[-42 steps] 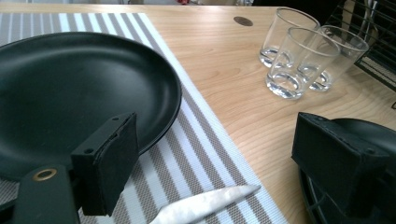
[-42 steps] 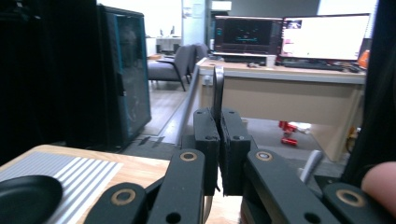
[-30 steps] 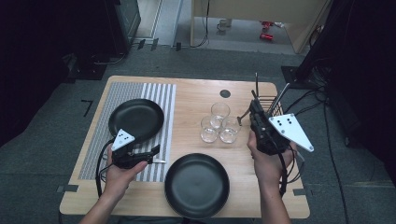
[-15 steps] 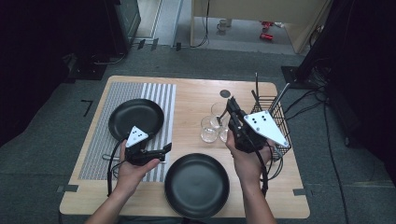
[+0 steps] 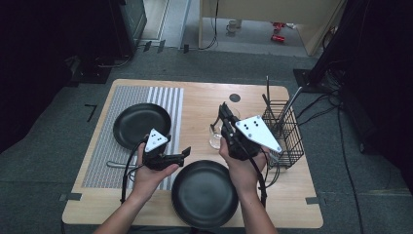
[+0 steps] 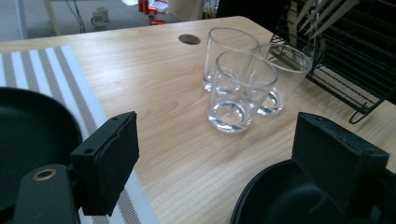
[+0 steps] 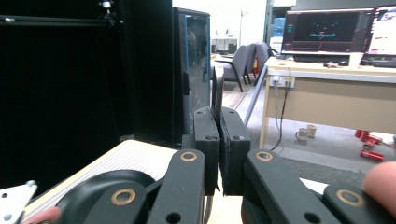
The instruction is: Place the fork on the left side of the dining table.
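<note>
Overhead, we see our left claw [image 5: 181, 155] spread wide and empty between two black pans [image 5: 141, 125], low over the tabletop [image 5: 199, 100]. Our right claw [image 5: 223, 109] hangs above the glasses [image 5: 215, 136], beside the wire rack [image 5: 283, 131].

Next, from the left gripper view, three clear glasses [image 6: 236, 91] stand upright, clustered and touching, well ahead of the parted jaws, with the rack [image 6: 345, 60] just behind them.

Lastly, the right gripper view has our right claw [image 7: 218, 142] pressed together; a thin dark handle, possibly a utensil [image 7: 217, 91], seems pinched there, though we cannot tell for sure.
</note>
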